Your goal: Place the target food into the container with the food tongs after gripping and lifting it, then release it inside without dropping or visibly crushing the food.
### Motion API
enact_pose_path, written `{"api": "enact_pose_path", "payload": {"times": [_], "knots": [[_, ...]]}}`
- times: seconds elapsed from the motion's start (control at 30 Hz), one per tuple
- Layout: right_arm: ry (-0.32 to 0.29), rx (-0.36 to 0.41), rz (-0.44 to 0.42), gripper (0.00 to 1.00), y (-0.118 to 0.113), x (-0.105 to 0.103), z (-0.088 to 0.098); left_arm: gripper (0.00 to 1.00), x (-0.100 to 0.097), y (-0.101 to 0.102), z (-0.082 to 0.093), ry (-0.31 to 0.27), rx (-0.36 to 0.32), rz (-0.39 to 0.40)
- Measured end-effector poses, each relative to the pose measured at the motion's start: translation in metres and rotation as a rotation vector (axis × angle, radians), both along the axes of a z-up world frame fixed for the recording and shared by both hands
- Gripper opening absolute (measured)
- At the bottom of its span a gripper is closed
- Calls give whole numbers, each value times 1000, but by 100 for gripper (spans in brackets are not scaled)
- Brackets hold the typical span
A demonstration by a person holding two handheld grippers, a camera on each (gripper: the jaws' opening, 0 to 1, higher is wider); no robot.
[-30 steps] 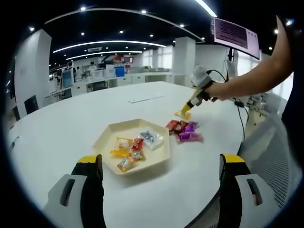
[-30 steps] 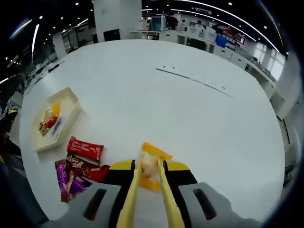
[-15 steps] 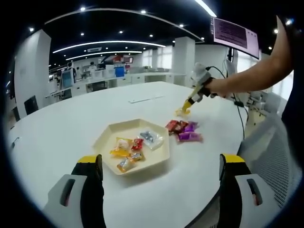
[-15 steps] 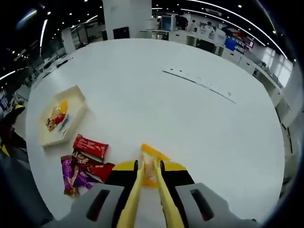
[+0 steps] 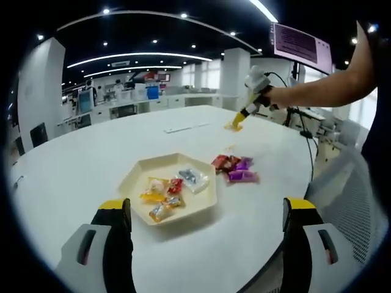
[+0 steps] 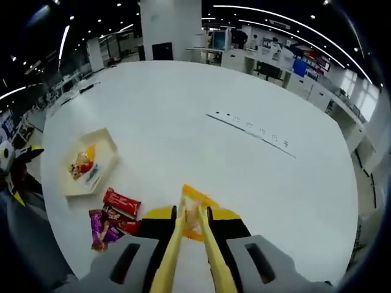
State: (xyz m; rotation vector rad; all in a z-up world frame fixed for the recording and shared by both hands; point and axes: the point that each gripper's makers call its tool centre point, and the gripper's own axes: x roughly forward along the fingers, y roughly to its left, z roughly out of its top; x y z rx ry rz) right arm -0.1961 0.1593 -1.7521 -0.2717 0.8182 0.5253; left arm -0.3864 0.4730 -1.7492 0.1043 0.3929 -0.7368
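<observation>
While the right tool [image 6: 191, 215] is held up off the bench [image 6: 183, 110], a yellow snack packet [image 6: 194, 210] is seen pinched between the yellow tongs [image 6: 174, 253] clamped in its jaws, sticking out just past the tips. Down to that tool's left, a loose pile of red and purple packets [image 6: 112, 217] is laid on the bench, and further out the same way sits the cream tray [image 6: 91, 162] with a few sweets in it. The left tool [image 5: 204, 210] is kept low with its jaws spread wide and nothing gripped; the tray [image 5: 137, 174] is found just ahead of it, the packet pile [image 5: 237, 170] beyond to the right, and the lifted yellow packet [image 5: 235, 124] farthest off.
</observation>
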Motion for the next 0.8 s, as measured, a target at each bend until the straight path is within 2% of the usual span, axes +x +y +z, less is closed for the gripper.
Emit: {"api": "enact_pose_path", "payload": {"times": [0.17,0.37,0.57,0.8], "knots": [[-24,-7,11,19,1,5,16,100,0,0,0,-3,6,-4],[-35,1,16,19,7,8,22,100,-1,-1,0,-5,7,-9],[-48,-6,47,19,21,8,27,100,0,0,1,-11,6,-4],[-40,7,106,19,48,6,32,100,1,0,3,-20,6,1]]}}
